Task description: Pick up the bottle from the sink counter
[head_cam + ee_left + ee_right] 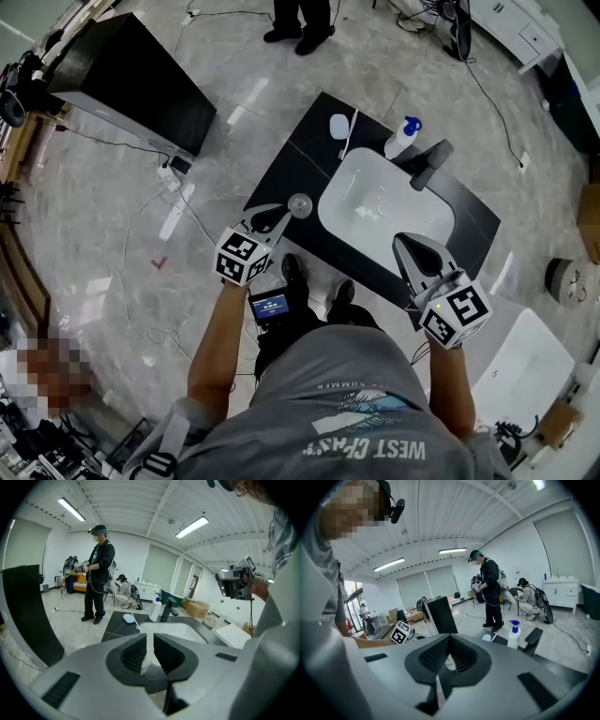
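The bottle (401, 139), white with a blue pump top, stands upright at the far end of the black sink counter (300, 159), beside the black faucet (428, 165). It also shows in the left gripper view as the bottle (155, 609) and in the right gripper view as the bottle (514, 635). My left gripper (281, 214) hovers at the counter's near left corner, close to a clear glass (299, 203). The left gripper (150, 637) has its jaws a narrow slit apart, nothing between them. My right gripper (405, 242) hangs over the counter's near edge. The right gripper (449, 637) is shut and empty.
A white basin (375, 202) fills the counter's middle. A white oval object (338, 125) and a toothbrush (349, 134) lie at the far left. A black cabinet (141, 80) stands to the left, a person (302, 19) beyond, a second white basin (525, 366) at right.
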